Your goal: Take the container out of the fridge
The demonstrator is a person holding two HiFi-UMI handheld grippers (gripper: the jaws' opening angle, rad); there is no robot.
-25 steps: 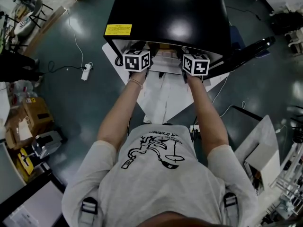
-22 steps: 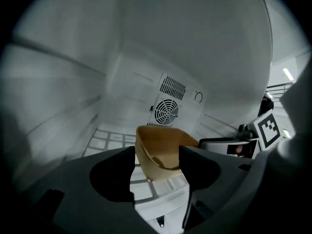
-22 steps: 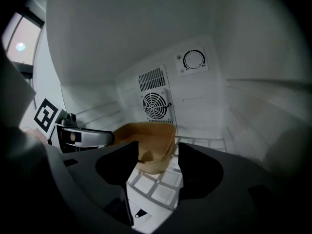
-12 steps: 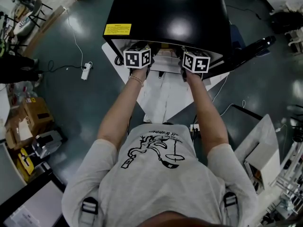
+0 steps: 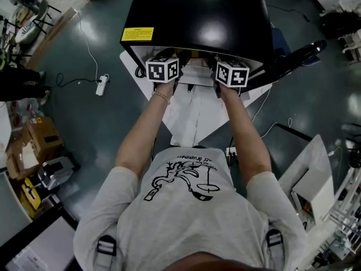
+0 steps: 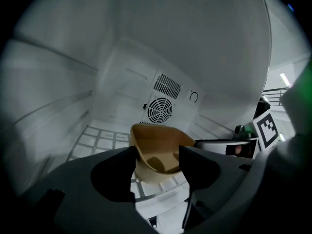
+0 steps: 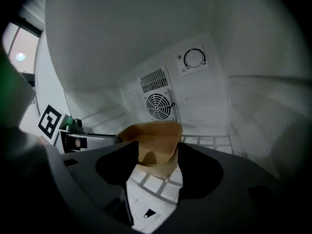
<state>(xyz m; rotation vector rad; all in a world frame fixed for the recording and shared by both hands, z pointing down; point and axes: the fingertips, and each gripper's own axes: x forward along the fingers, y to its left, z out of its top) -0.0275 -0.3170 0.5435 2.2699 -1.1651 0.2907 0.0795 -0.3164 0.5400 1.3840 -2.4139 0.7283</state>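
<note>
The tan paper container stands on the white wire shelf inside the fridge, near the shelf's front edge and in front of the round fan grille on the back wall. Since a second ago both tools have barely shifted, reaching only a shade deeper into the fridge mouth. A yellow label sits at the near left corner of the black fridge top, its writing too small to read. The left tool has its jaws moderately apart, framing the container. The right tool does the same. Whether either touches it I cannot tell.
</note>
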